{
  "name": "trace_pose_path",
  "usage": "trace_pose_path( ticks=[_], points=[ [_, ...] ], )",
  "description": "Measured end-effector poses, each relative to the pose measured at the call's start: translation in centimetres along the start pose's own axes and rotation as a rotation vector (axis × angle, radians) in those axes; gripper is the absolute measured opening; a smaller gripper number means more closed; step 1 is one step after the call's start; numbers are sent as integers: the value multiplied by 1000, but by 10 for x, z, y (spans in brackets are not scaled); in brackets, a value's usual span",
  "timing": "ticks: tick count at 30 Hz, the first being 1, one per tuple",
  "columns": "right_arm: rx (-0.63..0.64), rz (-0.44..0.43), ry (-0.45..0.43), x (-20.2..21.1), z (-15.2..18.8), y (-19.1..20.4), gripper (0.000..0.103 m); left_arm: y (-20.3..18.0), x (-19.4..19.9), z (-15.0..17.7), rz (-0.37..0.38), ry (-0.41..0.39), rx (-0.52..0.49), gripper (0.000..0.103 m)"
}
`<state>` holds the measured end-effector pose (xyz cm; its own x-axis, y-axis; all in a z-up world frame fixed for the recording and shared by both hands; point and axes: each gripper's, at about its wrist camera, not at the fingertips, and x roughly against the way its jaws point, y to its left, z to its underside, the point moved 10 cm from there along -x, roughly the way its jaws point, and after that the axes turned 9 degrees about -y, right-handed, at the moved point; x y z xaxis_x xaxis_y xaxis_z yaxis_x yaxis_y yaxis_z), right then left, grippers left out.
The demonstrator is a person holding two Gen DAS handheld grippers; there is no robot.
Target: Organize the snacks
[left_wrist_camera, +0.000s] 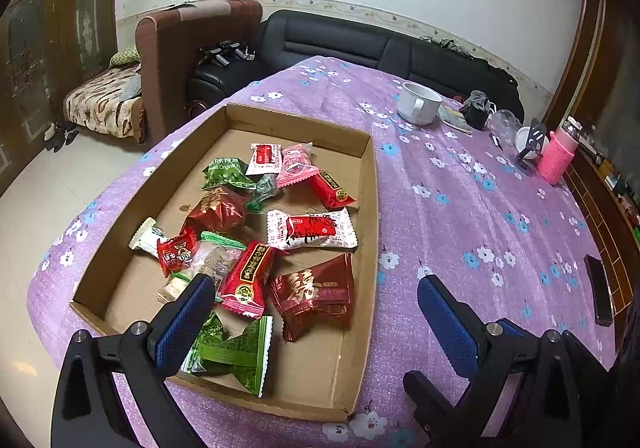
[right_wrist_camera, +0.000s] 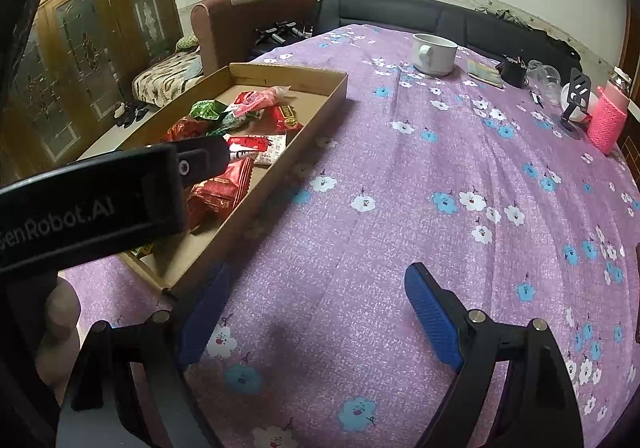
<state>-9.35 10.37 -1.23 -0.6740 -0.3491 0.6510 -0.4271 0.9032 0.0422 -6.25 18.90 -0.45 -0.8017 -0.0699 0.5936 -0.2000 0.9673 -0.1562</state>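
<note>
Two grippers are seen with jaws spread wide and nothing held: the left gripper [left_wrist_camera: 316, 312] is poised over the near end of the cardboard tray [left_wrist_camera: 370, 208], one blue ribbed pad low among the wrappers, the other out past the tray's right wall above the cloth; the right gripper [right_wrist_camera: 316, 316] is held over bare purple floral tablecloth [right_wrist_camera: 400, 176], just beside the tray's near corner. All snacks in view are gathered inside the tray, none seen on the cloth, so the scene is judged to fit either a finished gathering or a pile yet to be sorted by kind; which one cannot be told, and no move is settled by it. Any pick is judged to call for a narrow pinch on a crimped edge, since the packets overlap. Nearest is a green foil packet [left_wrist_camera: 236, 352], crinkly and glossy; beside it a dark red pillow pack [left_wrist_camera: 316, 296] with gold lettering, puffed and slippery-looking; then a bright red packet [left_wrist_camera: 248, 280], a clear wrapper with brown contents, a white-and-red sachet [left_wrist_camera: 312, 230] with zigzag ends, and a pink sachet [left_wrist_camera: 296, 164] farther back. Tray walls are low, matte corrugated board. Far off, a white glazed mug [left_wrist_camera: 420, 104] and a bottle in a pink knitted sleeve [left_wrist_camera: 558, 156] are seen.
</note>
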Motion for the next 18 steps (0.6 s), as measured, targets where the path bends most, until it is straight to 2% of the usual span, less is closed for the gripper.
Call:
trace_pose_path(
  ticks=[18],
  points=[
    [0,0,2,-1,0,0,87,-1,-3,3,3,11,1,102]
  ],
)
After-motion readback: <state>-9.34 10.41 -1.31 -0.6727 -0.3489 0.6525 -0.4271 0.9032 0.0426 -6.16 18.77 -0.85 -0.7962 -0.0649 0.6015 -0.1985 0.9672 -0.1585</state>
